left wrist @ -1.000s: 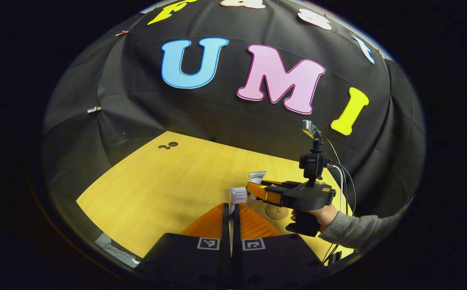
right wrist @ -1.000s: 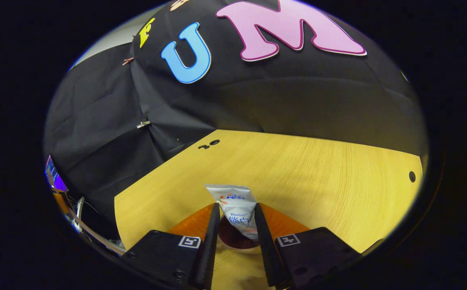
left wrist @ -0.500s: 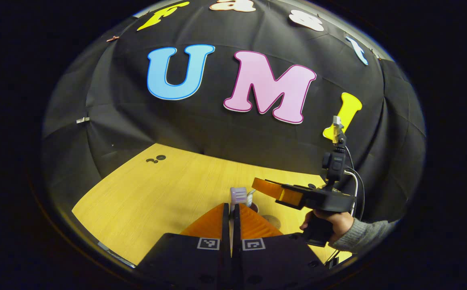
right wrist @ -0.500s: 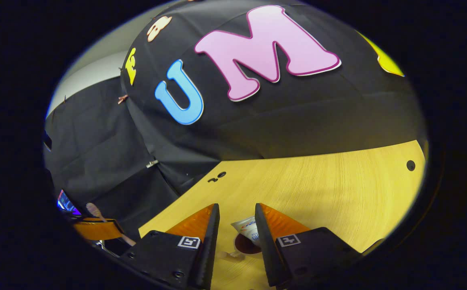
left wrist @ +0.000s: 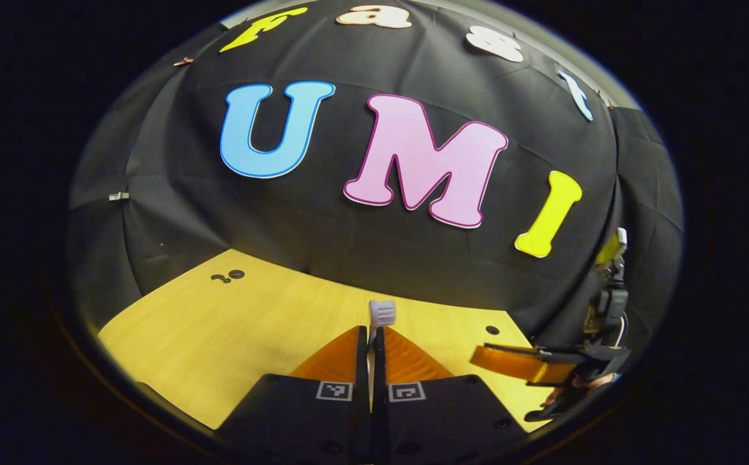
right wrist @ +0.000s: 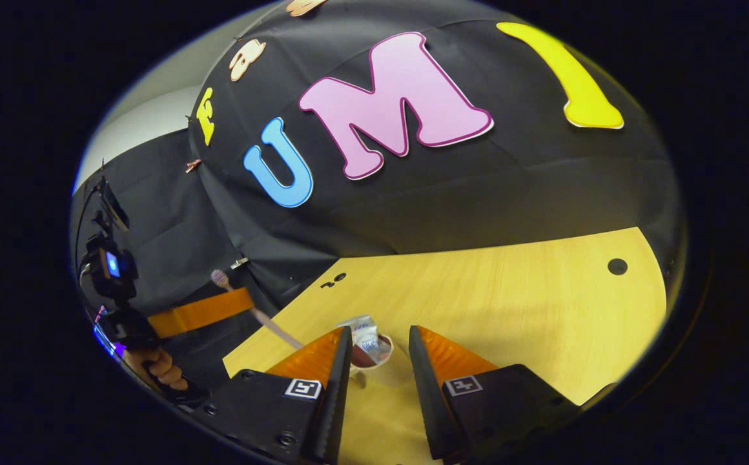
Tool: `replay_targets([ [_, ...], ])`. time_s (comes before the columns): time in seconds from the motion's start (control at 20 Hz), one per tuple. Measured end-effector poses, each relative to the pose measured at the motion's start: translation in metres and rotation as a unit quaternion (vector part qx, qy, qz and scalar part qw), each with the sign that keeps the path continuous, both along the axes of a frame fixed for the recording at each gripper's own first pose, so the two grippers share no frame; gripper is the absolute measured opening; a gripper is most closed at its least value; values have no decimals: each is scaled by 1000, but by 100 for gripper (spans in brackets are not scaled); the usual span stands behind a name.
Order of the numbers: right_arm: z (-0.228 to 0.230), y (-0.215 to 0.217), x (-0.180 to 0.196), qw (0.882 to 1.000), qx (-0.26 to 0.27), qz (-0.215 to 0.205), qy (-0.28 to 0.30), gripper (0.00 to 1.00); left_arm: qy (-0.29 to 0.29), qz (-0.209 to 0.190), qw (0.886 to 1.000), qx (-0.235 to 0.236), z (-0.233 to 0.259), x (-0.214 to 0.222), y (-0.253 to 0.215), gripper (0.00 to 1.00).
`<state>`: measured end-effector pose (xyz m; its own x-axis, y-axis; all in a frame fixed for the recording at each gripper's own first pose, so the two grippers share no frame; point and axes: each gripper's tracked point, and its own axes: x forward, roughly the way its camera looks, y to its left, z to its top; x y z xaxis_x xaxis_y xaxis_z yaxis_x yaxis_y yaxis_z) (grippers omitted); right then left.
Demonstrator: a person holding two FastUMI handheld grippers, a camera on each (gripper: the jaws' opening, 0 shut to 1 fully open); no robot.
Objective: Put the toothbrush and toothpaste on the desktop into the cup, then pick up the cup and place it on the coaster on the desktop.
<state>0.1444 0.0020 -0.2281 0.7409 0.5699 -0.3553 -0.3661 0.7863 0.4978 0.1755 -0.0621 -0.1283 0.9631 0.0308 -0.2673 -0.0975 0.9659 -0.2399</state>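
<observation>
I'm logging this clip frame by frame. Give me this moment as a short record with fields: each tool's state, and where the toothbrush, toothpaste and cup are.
left tool: shut on toothbrush, bristle end sticking out past the fingers
right tool: open, holds nothing
toothpaste: standing in cup
cup: on desk, between the right tool's open fingers, untouched
coaster: not identifiable

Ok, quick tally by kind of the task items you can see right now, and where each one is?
Toothbrush: 1, clamped in the left gripper.
Toothpaste: 1, standing in the cup.
Cup: 1, on the desktop in front of the right gripper, which is open.
Total: 3 items.
</observation>
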Motion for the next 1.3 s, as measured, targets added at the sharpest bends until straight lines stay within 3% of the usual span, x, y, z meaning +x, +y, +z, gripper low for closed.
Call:
replay_targets([
  [0.3,-5,-42,-34,999,1,-31,22,54,-13,15,1000,-9,-23,30,-8,6],
  [0.7,-10,-88,-51,997,-3,-72,40,54,27,12,1000,4,-78,42,-25,6],
  [1.3,-10,-97,-56,996,-3,-79,45,54,89,-4,996,28,-129,37,-29,8],
])
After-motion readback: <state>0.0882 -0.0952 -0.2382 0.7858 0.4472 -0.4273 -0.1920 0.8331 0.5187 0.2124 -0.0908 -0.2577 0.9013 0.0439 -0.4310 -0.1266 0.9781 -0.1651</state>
